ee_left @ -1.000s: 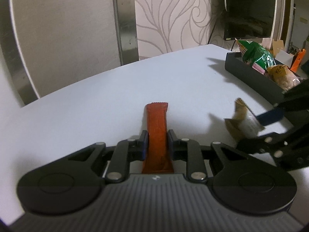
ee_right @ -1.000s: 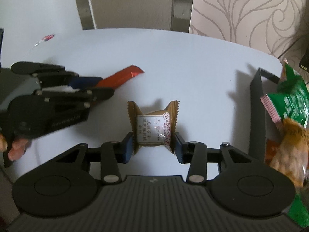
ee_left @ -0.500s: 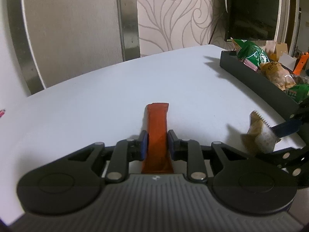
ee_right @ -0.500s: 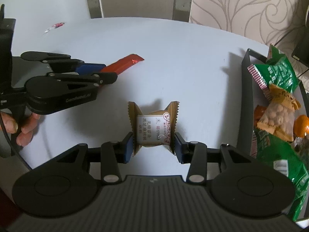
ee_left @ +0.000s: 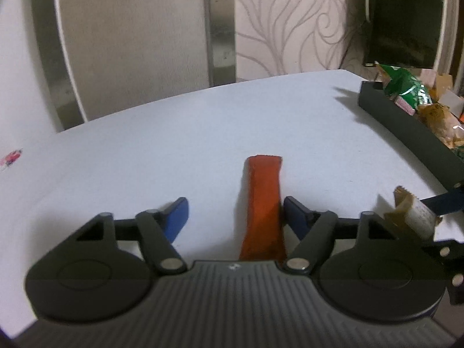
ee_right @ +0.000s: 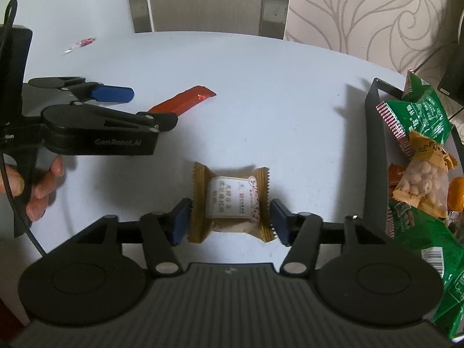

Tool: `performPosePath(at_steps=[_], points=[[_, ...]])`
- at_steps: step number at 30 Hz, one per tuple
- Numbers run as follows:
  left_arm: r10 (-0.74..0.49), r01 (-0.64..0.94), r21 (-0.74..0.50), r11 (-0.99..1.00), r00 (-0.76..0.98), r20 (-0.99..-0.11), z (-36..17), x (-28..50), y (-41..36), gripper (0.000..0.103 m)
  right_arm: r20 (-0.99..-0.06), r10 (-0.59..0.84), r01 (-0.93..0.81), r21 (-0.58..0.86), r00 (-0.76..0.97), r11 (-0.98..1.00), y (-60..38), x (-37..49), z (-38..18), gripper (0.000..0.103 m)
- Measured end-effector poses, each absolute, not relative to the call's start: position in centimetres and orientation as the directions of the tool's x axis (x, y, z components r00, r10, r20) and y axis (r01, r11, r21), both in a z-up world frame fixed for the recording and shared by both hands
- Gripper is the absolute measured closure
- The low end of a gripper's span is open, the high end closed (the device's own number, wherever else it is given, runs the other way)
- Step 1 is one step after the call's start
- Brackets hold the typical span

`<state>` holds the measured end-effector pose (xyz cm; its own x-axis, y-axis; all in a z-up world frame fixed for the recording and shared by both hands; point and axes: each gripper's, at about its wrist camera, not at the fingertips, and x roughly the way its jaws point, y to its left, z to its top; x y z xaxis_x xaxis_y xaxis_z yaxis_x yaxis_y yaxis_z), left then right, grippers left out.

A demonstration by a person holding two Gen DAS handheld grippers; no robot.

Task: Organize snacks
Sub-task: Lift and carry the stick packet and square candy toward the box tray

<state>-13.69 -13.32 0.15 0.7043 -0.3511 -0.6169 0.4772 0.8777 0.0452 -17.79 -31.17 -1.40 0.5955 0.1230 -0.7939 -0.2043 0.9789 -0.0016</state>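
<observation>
My left gripper [ee_left: 235,216] is open over the white table. A red snack stick [ee_left: 264,203] lies between its fingers, against the right finger; it also shows in the right wrist view [ee_right: 185,101]. My right gripper [ee_right: 230,219] is open around a brown wrapped pastry with a white label [ee_right: 230,200], its pads at or just off the wrapper's ends. The pastry shows at the right edge of the left wrist view [ee_left: 414,214]. The left gripper shows in the right wrist view [ee_right: 121,107], left of the pastry.
A black tray [ee_right: 372,145] at the right holds green snack bags [ee_right: 420,116] and a peanut packet [ee_right: 423,179]; the tray also shows in the left wrist view [ee_left: 406,127]. A small pink candy [ee_right: 81,43] lies at the table's far left. A chair back stands behind the table.
Both grippers have opened. The left one has let go of the red stick, and the right one has loosened off the pastry. Both snacks sit on or near the table.
</observation>
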Motion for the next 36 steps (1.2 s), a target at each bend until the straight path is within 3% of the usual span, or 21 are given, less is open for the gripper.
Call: performPosePath(at_steps=[3,7,9,36], points=[[-0.366,0.5,0.049,0.865,0.694,-0.619,0.2,-13.9,-13.7,0.049,-0.783,0.132,-0.205,0.006,0.607,0.979,-31.3,-17.9,-1.1,0.056],[-0.394,0.541,0.055,0.839,0.674,-0.625,0.3,-14.3,-14.7,0.075,-0.782,0.138,-0.206,0.013,0.607,0.978,-31.3,-17.9,-1.0,0.058],[-0.393,0.548,0.066,0.834,0.674,-0.626,0.3,-14.5,-15.0,0.079,-0.781,0.139,-0.207,0.013,0.609,0.978,-31.3,-18.0,-0.9,0.059],[-0.407,0.555,0.08,0.828,0.693,-0.595,3.1,-16.3,-16.1,0.079,-0.729,0.213,-0.236,0.072,0.651,0.969,-31.7,-20.8,2.0,0.059]])
